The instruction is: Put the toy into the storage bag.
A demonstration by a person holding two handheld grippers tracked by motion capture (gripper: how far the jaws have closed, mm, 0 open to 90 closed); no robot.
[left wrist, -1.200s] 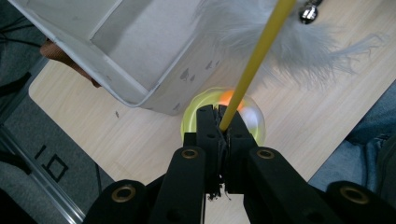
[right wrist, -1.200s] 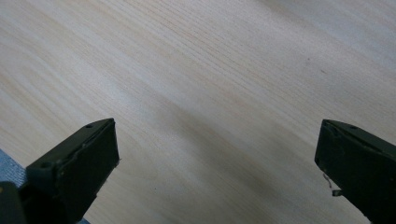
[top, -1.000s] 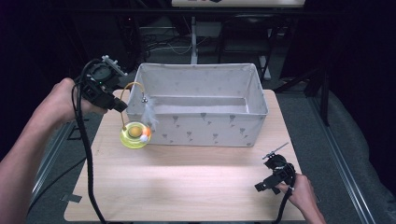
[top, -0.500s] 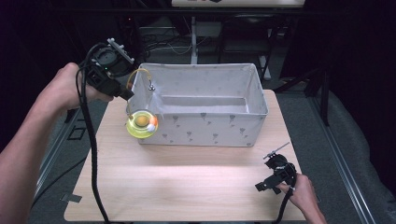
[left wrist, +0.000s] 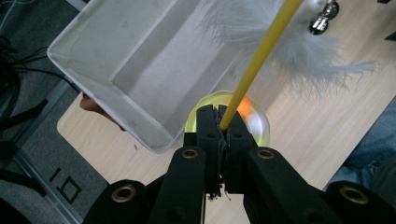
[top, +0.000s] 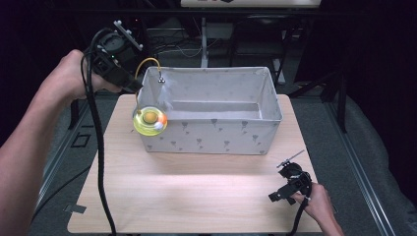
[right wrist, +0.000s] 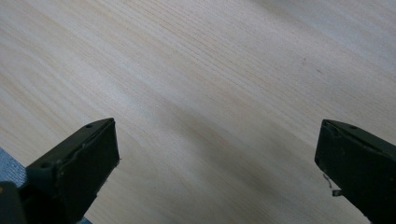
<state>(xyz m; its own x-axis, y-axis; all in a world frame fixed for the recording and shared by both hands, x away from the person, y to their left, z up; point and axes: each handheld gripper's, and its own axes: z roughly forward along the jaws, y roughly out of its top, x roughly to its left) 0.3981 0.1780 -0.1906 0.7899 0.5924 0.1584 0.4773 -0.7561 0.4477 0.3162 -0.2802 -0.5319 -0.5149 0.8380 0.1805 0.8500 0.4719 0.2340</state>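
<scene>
Left gripper (left wrist: 219,122): two flat black jaws on black arms, each arm bearing brass-ringed screw holes; a thick black cable (top: 100,147) trails from its body. Right gripper (right wrist: 217,154): matte black jaws with squared tips and small screw holes. Both forearms are bare, with no sleeves visible.

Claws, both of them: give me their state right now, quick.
Left claw: shut on the yellow wand of the feather toy.
Right claw: open, holding nothing, over the wooden table.
</scene>
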